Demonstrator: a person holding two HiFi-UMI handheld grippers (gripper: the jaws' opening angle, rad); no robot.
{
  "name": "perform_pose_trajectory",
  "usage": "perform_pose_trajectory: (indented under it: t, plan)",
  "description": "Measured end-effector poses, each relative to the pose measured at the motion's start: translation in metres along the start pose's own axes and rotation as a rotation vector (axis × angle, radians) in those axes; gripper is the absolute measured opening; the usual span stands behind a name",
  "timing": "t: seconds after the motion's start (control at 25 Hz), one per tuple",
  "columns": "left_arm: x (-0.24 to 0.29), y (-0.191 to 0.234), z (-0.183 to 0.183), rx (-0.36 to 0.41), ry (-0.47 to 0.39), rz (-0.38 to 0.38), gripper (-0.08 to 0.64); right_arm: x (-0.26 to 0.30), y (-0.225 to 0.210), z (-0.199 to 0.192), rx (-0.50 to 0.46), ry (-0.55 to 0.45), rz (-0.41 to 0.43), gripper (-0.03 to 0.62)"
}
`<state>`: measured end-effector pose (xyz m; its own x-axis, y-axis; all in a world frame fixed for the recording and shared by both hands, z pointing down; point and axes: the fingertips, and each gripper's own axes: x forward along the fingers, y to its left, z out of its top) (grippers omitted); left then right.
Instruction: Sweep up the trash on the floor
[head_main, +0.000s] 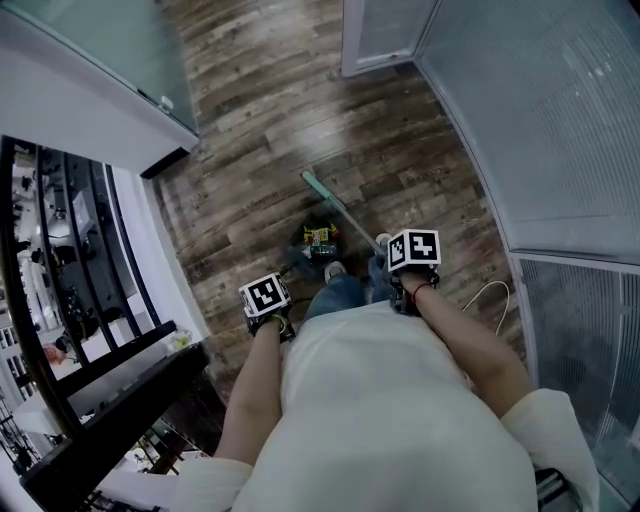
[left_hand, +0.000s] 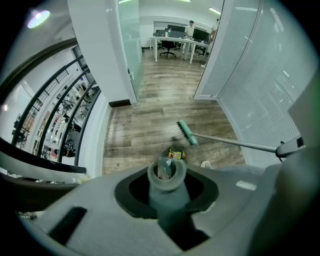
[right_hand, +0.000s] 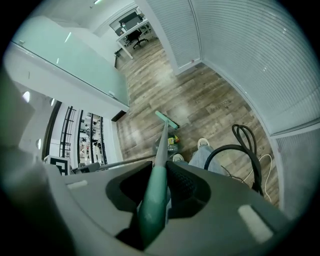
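Head view: the left tongs (head_main: 266, 300) and right tongs (head_main: 412, 255) reach out over the wooden floor (head_main: 260, 150). A broom (head_main: 338, 208) slants from the right tongs down to its green head, just past a dark dustpan (head_main: 318, 240) that holds colourful trash (head_main: 317, 236), near the person's shoes (head_main: 335, 270).

Left gripper view: the left tongs are closed round the dustpan's grey handle (left_hand: 166, 182). The trash lies just beyond it, and the broom head sits just beside that.

Right gripper view: the right tongs clamp the broom's green grip (right_hand: 152, 200). A black cable (right_hand: 245, 145) loops at the right.
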<state>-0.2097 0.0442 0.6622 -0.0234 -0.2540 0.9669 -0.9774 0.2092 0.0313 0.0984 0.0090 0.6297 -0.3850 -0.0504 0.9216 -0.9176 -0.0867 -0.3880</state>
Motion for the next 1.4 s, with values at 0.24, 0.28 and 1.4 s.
perform_pose_trajectory:
  t: [0.24,0.28,1.4]
  plan:
    - [-0.004,0.012,-0.007,0.004,-0.015,-0.007,0.094,0.001,0.009,0.001,-0.041,0.0,0.018,0.095]
    - [-0.004,0.014,-0.009,0.002,-0.017,-0.01,0.094,0.0,0.01,0.002,-0.045,0.0,0.021,0.095]
    - [-0.006,0.04,-0.021,-0.03,-0.024,-0.033,0.095,0.004,0.019,-0.001,-0.066,0.033,0.033,0.095]
